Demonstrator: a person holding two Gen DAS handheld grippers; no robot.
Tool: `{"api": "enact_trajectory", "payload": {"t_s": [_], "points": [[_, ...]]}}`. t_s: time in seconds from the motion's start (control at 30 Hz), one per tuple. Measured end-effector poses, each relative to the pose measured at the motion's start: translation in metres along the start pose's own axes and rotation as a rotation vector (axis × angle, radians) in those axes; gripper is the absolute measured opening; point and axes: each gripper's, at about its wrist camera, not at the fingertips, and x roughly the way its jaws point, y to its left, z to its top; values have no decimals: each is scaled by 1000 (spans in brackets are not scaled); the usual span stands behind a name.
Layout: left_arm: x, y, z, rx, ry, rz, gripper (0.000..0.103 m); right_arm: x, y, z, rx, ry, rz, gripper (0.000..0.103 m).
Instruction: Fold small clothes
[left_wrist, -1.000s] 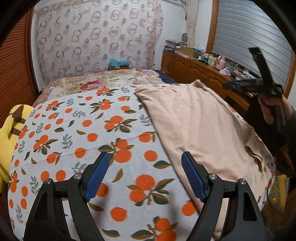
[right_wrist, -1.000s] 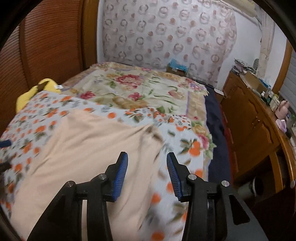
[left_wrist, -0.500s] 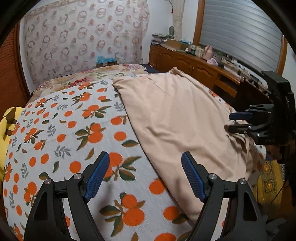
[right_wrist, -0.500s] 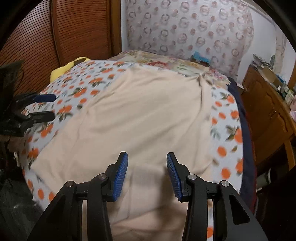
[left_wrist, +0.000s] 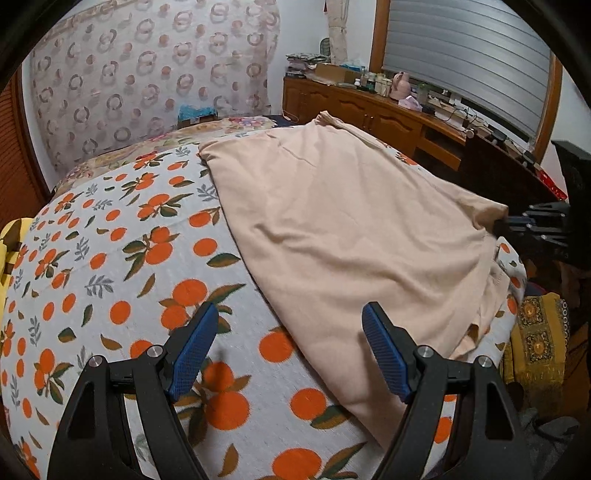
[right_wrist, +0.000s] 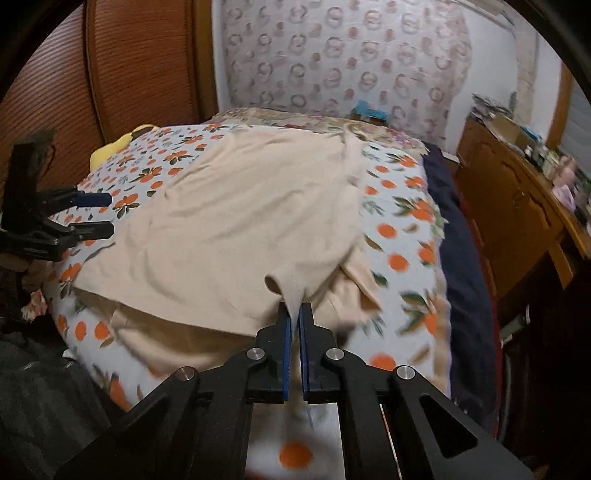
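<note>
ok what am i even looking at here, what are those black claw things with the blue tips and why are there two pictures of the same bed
The claws are hand-held grippers: a person holds one in each hand, and each carries a wide-angle camera looking out along its two fingers. So there are two pictures, one from each hand.

On the bed lies an orange-print blanket, and on it a beige garment to be folded.

In the left camera's picture, the left gripper is open above the blanket and the garment's near edge, holding nothing. In the right camera's picture, the right gripper has just closed and now pinches an edge of the garment between its blue pads. Each gripper also shows at the edge of the other's picture.
</note>
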Motion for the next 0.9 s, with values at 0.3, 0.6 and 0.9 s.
{"api": "enact_trajectory", "payload": {"t_s": [0.3, 0.6, 0.9], "points": [[-2, -4, -8, 1, 4, 3, 81, -37, -8, -13, 58, 8, -29, 4], [-3, -4, -11, -5, 8, 3, 81, -1, 1, 4, 63, -47, -61, 53], [-7, -6, -23, 2, 21, -33, 74, 31, 0, 0, 91, 8, -63, 54]]}}
